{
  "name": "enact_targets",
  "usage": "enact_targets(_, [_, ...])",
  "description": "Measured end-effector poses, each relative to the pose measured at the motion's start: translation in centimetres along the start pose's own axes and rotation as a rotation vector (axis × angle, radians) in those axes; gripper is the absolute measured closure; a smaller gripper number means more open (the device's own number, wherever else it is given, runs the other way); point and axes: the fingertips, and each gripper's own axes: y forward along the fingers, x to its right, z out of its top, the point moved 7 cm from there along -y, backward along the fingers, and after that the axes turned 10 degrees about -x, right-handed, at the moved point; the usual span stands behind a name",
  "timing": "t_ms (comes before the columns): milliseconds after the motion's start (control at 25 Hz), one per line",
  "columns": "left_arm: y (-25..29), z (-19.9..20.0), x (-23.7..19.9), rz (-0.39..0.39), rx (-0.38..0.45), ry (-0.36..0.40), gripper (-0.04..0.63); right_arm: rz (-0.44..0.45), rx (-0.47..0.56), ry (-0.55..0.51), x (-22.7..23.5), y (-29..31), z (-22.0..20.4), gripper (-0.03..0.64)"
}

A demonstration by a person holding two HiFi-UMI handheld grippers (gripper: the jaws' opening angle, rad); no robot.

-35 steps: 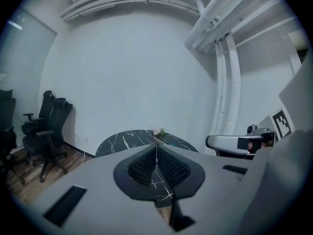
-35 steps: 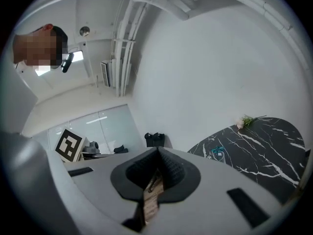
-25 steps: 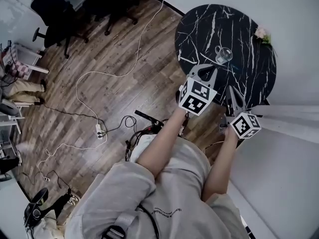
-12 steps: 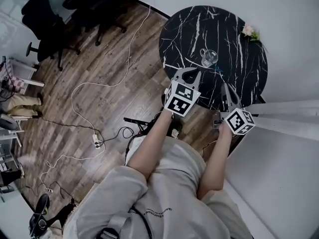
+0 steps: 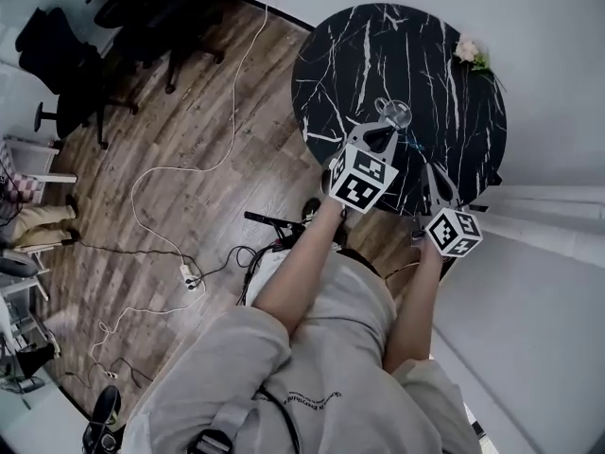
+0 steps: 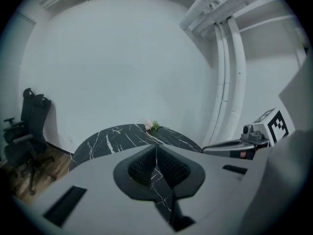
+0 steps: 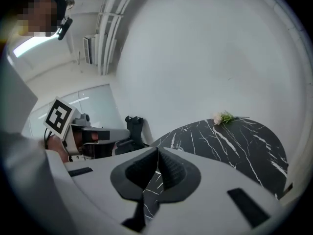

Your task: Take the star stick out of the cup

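1. Setting: a round black marble table [image 5: 416, 45] fills the upper right of the head view. A small flower [image 5: 470, 52] lies at its far edge.
2. Task's thing: a clear cup [image 5: 396, 113] stands upright near the middle of the table, just beyond the tips of the left gripper. The star stick is too small to be made out there, and the cup appears in neither gripper view.
3. Left gripper [image 6: 155, 148]: the jaws are pressed together with nothing between the pads; only tabletop shows below them.
4. Right gripper [image 7: 157, 153]: the jaws are likewise fully closed and empty. In the head view it is held over the near edge of the table, to the lower right of the cup and apart from it.
5. Handling of the stick (judged): it is presumed thin, light and stiff, resting loose in the cup. It is best taken on the shaft just above the rim, not by the star head. The jaws must be opened first.
6. Handling of the cup (judged): it is likely light, slippery on the polished top, and breakable if glass. A slanted pull could tip or drag it, so a straight upward lift is advised, with the cup wall steadied by the other gripper.
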Motion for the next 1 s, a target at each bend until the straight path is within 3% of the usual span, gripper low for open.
enact_targets(160, [1.9, -0.4, -1.2, -0.035, -0.015, -0.019, 0.571, -0.054, 0.012, -0.026, 0.5, 0.2, -0.2, 0.581])
enact_targets(360, [3.5, 0.1, -1.0, -0.072, -0.027, 0.033, 0.571, -0.096, -0.042, -0.097, 0.1, 1.6, -2.1, 0.58])
enact_targets(480, [3.7, 0.7, -0.9, -0.087, -0.031, 0.035, 0.571, -0.092, -0.044, -0.058, 0.4, 2.1, -1.6, 0.575])
enact_targets(560, [3.9, 0.8, -1.0, -0.09, -0.04, 0.038, 0.571, -0.09, -0.041, -0.019, 1.0, 2.5, -1.4, 0.557])
enact_targets(640, [4.2, 0.5, -1.1, -0.082, -0.058, 0.047, 0.571, -0.096, -0.066, -0.026, 1.3, 3.0, -1.7, 0.487])
enact_targets(720, [4.5, 0.3, -1.5, -0.076, -0.071, 0.044, 0.571, -0.108, -0.08, -0.04, 1.3, 3.4, -1.9, 0.482])
enact_targets(1000, [4.6, 0.0, -2.5, -0.072, -0.075, 0.029, 0.571, -0.224, -0.133, -0.277, 0.8, 4.4, -0.7, 0.476])
